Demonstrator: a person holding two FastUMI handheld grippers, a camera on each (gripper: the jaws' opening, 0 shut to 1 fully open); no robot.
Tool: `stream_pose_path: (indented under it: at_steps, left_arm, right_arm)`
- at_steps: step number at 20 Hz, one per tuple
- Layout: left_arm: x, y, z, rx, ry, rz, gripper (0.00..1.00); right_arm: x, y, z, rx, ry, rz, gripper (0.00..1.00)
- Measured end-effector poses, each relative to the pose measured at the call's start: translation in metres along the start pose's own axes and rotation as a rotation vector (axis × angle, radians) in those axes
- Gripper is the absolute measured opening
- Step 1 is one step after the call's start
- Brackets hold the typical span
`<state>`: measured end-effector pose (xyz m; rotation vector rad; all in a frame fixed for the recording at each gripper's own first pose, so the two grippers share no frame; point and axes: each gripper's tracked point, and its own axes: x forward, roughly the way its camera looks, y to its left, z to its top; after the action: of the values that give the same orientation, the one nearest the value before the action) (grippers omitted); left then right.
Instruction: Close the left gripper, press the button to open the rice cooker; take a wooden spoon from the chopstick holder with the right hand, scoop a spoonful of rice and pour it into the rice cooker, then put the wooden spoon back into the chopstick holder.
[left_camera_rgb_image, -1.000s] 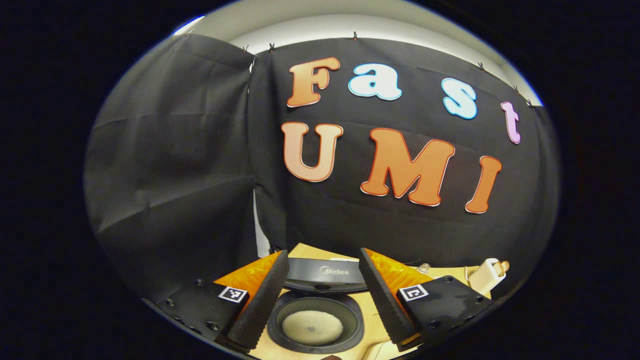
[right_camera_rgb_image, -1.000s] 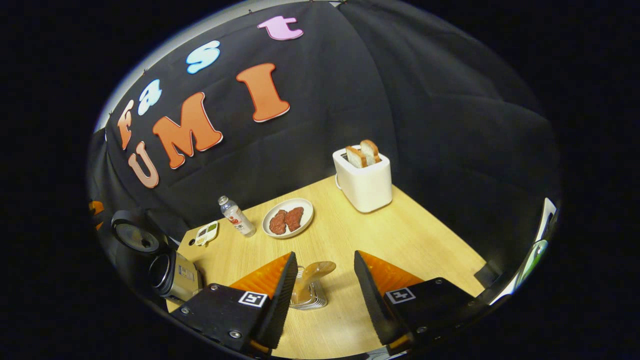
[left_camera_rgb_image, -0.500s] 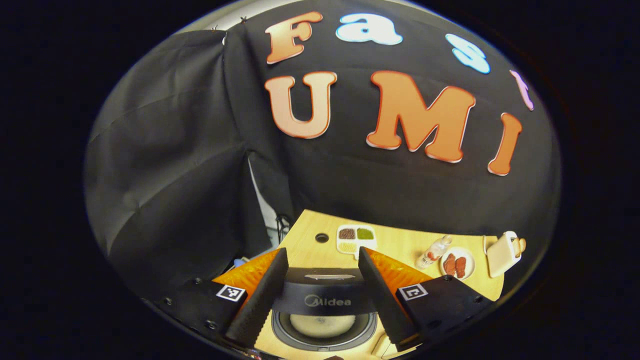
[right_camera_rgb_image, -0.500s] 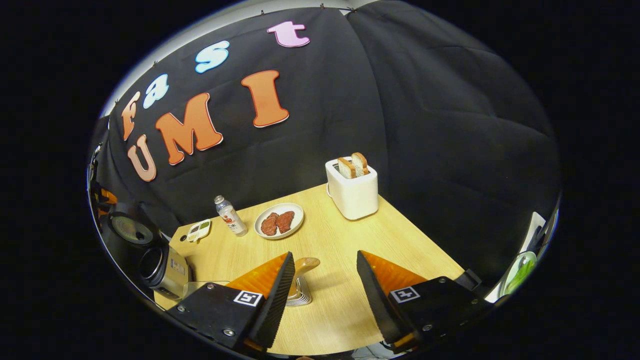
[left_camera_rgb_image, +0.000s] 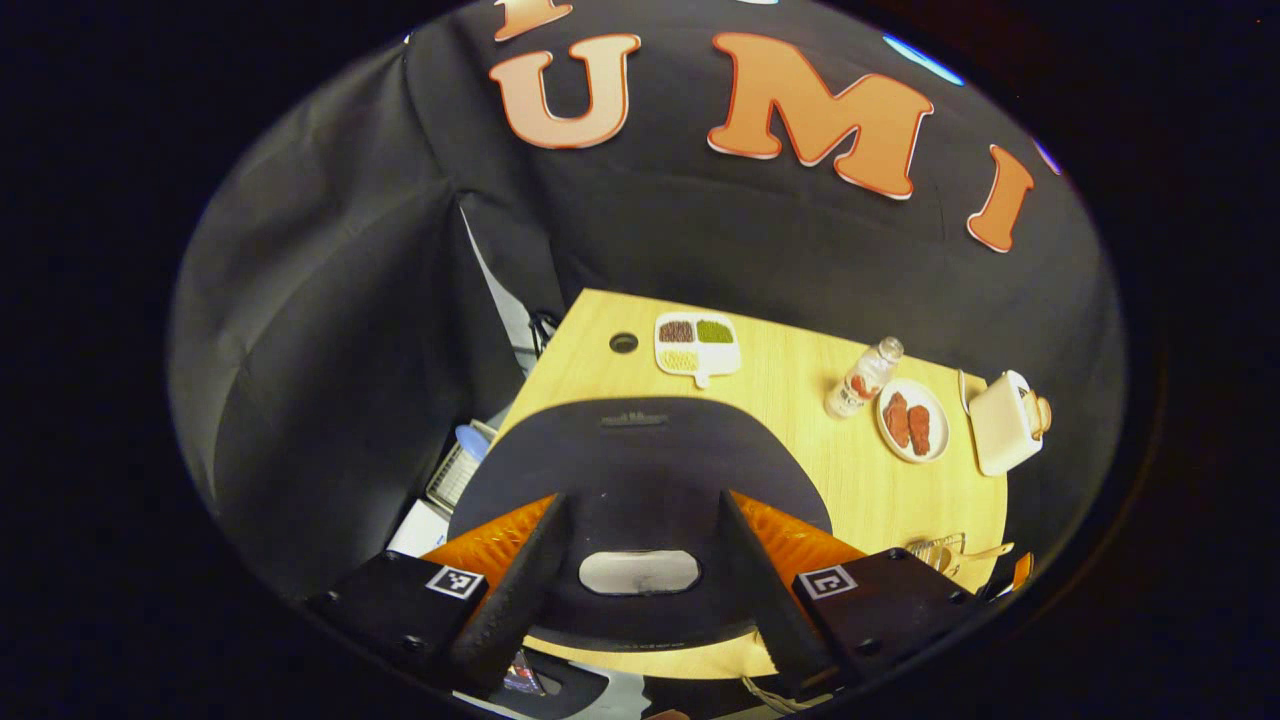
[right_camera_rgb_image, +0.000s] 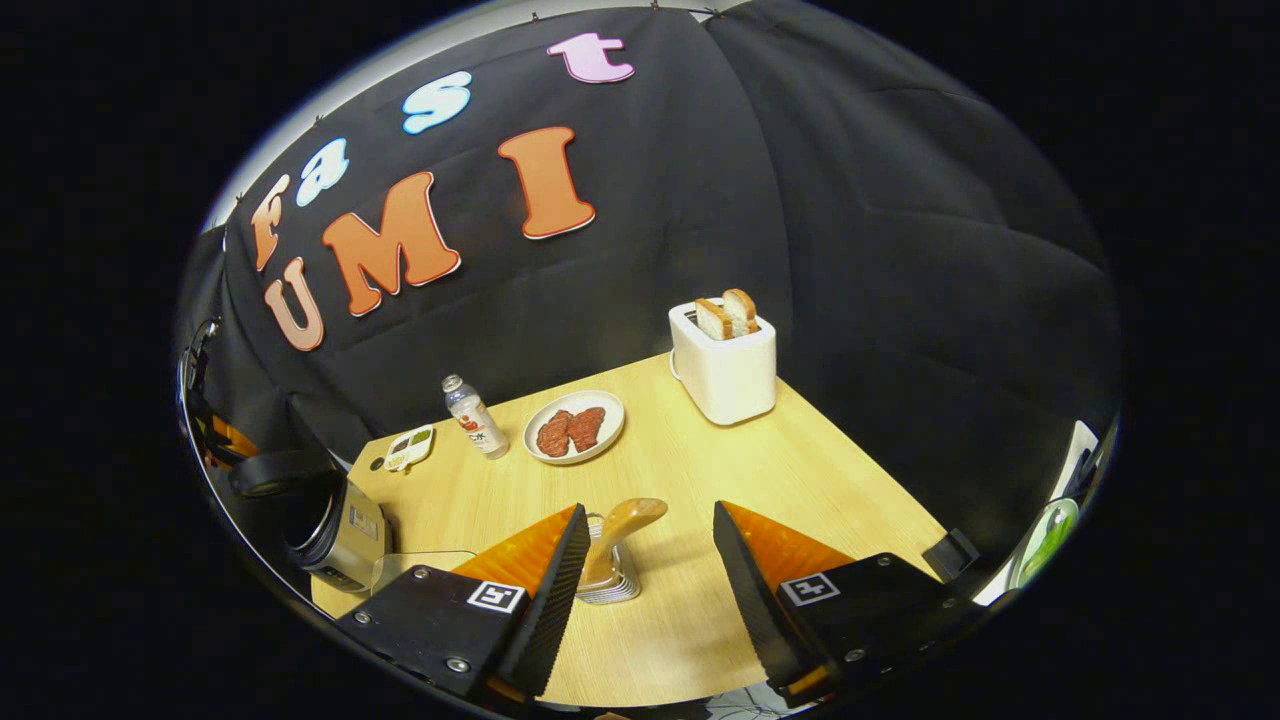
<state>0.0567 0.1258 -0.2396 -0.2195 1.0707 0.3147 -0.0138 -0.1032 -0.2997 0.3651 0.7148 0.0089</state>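
Right gripper (right_camera_rgb_image: 640, 570) open, fingers spread above the light wooden table (right_camera_rgb_image: 800, 470). Between the fingers, nearer the left one: a tan wooden spoon (right_camera_rgb_image: 622, 525) standing tilted in a clear ribbed chopstick holder (right_camera_rgb_image: 610, 582). Beyond the fingertips: a white toaster (right_camera_rgb_image: 724, 365) holding two bread slices.

Rice cooker lid (left_camera_rgb_image: 640, 450): small mark near its far edge, too blurred to read.
Bottle (right_camera_rgb_image: 474, 418): printed label, too small to read.
Left gripper (left_camera_rgb_image: 640, 500): two square black-and-white code tags, no letters.
Right gripper (right_camera_rgb_image: 649, 510): two like tags.
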Motion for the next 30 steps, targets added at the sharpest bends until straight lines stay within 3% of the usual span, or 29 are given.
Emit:
stream_pose_path:
  at_steps: [7, 16, 20, 25, 30]
  left_arm:
    - [0.045, -0.005, -0.081, 0.019, 0.268, 0.001, 0.99]
    - [0.054, -0.009, -0.080, 0.053, 0.316, 0.006, 0.97]
    - [0.053, -0.009, -0.081, 0.065, 0.220, 0.002, 0.98]
    - [0.047, -0.009, -0.079, 0.081, 0.008, 0.001, 0.98]
    - [0.033, -0.005, -0.071, 0.071, -0.212, 0.077, 0.99]
  right_arm:
    - [0.007, 0.029, -0.004, -0.042, 0.023, 0.054, 0.78]
    - [0.011, 0.068, -0.008, -0.147, 0.024, 0.102, 0.78]
    - [0.008, 0.093, 0.003, -0.215, -0.026, 0.144, 0.78]
    - [-0.001, 0.119, 0.020, -0.298, -0.111, 0.190, 0.78]
    - [-0.011, 0.141, 0.037, -0.332, -0.188, 0.236, 0.78]
